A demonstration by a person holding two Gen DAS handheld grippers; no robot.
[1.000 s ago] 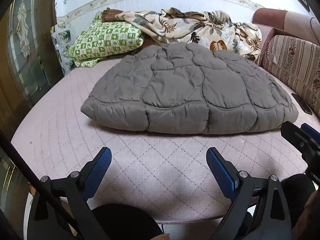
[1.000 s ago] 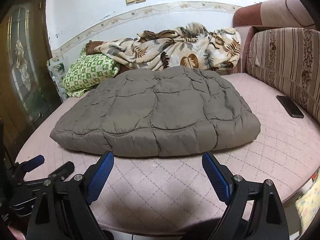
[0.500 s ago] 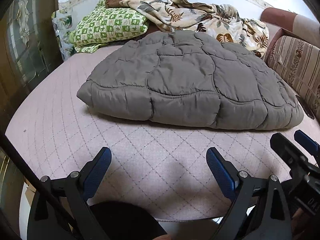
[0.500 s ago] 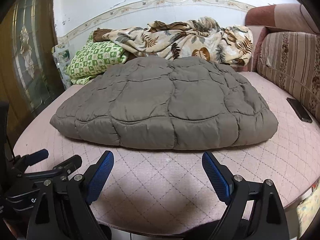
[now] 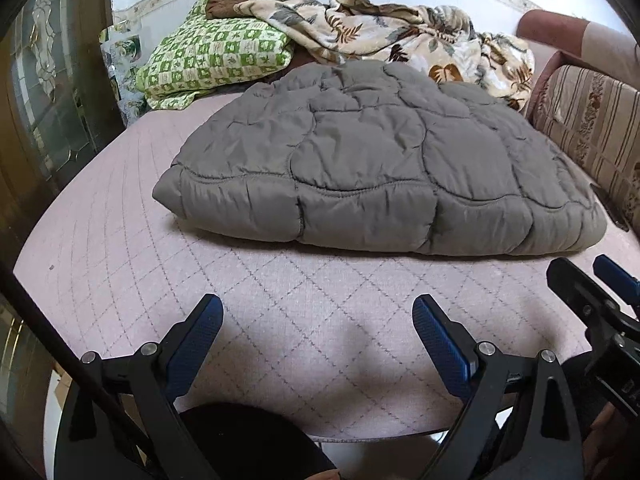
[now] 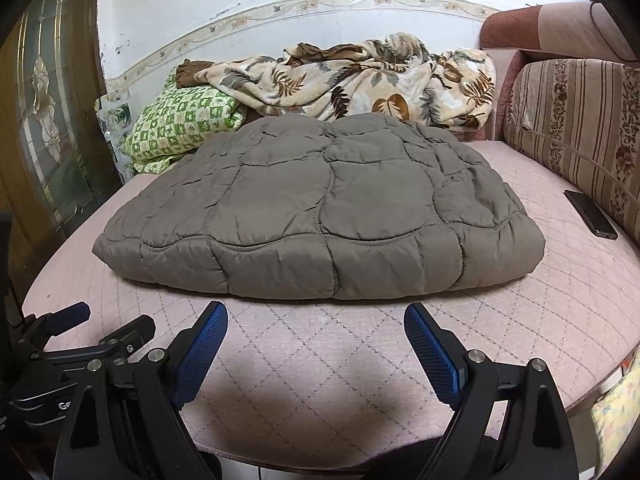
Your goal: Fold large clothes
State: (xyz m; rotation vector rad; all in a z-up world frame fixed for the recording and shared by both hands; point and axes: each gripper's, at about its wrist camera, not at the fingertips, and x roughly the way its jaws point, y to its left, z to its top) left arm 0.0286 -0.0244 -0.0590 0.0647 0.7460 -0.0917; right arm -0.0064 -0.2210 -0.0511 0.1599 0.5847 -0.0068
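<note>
Left wrist view: the left gripper (image 5: 316, 312) hovers over the near edge of a pink quilted bed (image 5: 280, 300), jaws spread wide, holding nothing.
Garment: a grey puffer coat (image 5: 380, 176) lies folded flat mid-bed, apart from the jaws.
Behind it: a green checked pillow (image 5: 212, 60) and a leaf-print blanket (image 5: 380, 28).
Right wrist view: the right gripper (image 6: 316, 316) has its jaws spread, empty, just short of the coat's (image 6: 320, 208) near hem.
Right side: a dark phone (image 6: 592, 214) lies beside a striped cushion (image 6: 576, 128).
</note>
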